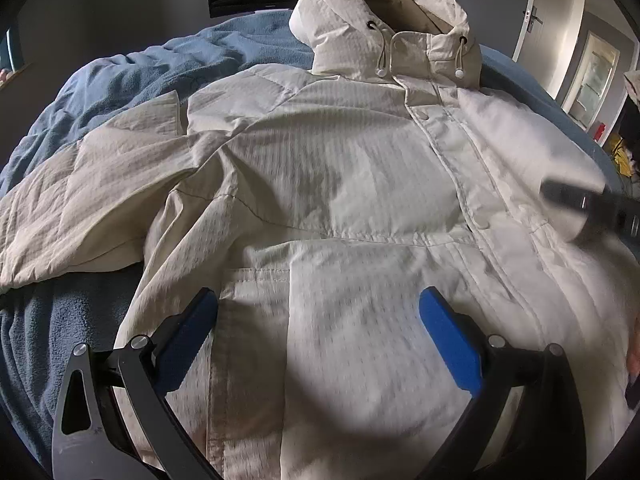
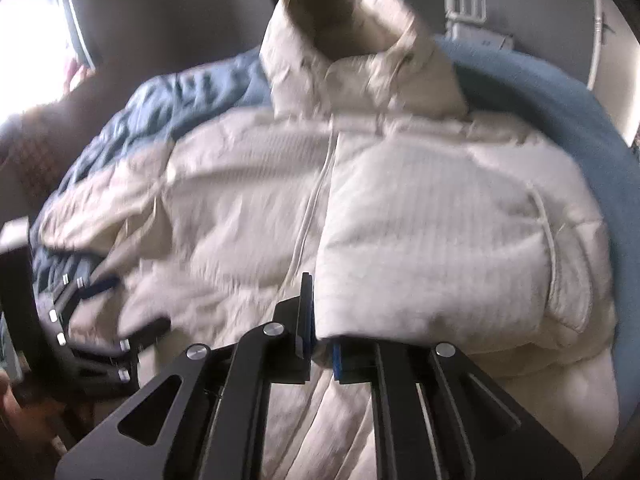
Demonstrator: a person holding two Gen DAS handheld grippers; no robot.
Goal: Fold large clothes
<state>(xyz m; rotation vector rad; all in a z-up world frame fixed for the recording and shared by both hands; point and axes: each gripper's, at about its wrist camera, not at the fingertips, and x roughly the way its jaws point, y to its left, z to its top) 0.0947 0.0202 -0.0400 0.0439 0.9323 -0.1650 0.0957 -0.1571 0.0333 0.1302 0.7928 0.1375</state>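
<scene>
**Cream jacket laid out on the blue blanket, 1 sleeve pinched**

The blue fleece blanket [image 1: 120, 80] is spread under everything, bunched into ridges on the far left side. The cream hooded jacket [image 1: 340, 168] is laid front-up on that blanket, with the hood [image 1: 360, 8] propped up at the far end and the hem nearest the cameras. In the left wrist view, 1 sleeve [image 1: 80, 200] is seen stretched out to the left of the jacket body, flat on the blanket. In the right wrist view, the other sleeve [image 2: 440, 240] is folded in over the right half of the jacket front, just right of the zipper line.

The right gripper [image 2: 320, 336] is clenched on the cuff end of that folded sleeve, fabric pinched between the blue pads; it's pretty blurry there. The left gripper [image 1: 320, 320] is held over the lower front of the jacket with its jaws spread wide and nothing between them, the blue pads [image 1: 448, 336] clearly apart.

2 drawcord toggles [image 1: 382, 73] are hung below the hood opening, against the collar.
</scene>
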